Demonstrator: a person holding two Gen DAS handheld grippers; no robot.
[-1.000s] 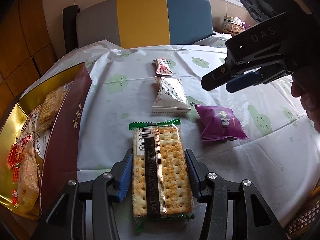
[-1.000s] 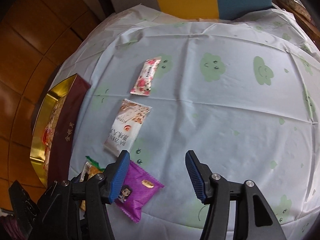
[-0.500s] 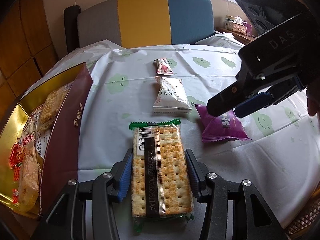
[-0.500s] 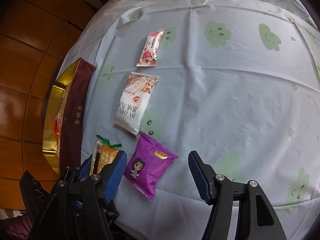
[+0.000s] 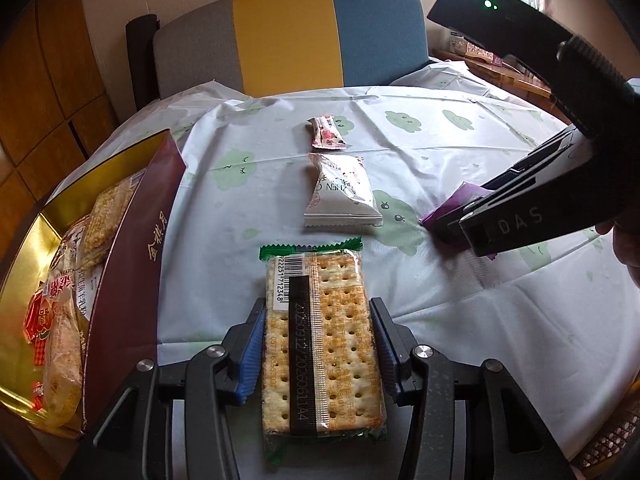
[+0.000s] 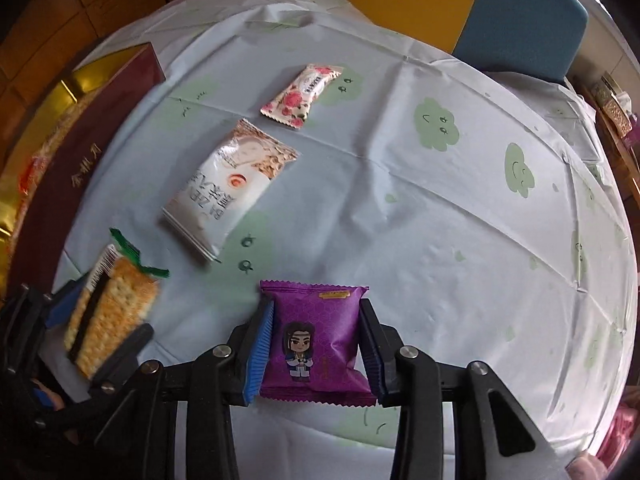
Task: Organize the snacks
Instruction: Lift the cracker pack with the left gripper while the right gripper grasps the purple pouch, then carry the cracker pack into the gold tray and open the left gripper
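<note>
A clear cracker pack with green ends lies on the table, and my left gripper is shut on its long sides. The same pack shows blurred in the right wrist view. My right gripper points steeply down over a purple snack packet with a cartoon figure. Its jaws are closing, and both blue pads touch the packet's sides. From the left wrist view the right gripper hides most of the purple packet. A maroon and gold box at the left holds several snacks.
A white packet and a pink flowered packet lie further back on the cloud-print tablecloth. A grey, yellow and blue chair stands behind the table. The table's edge runs close on the right.
My right gripper came down onto the purple packet, rolled square to it, and its jaws narrowed around it. The left gripper and cracker pack stayed put.
</note>
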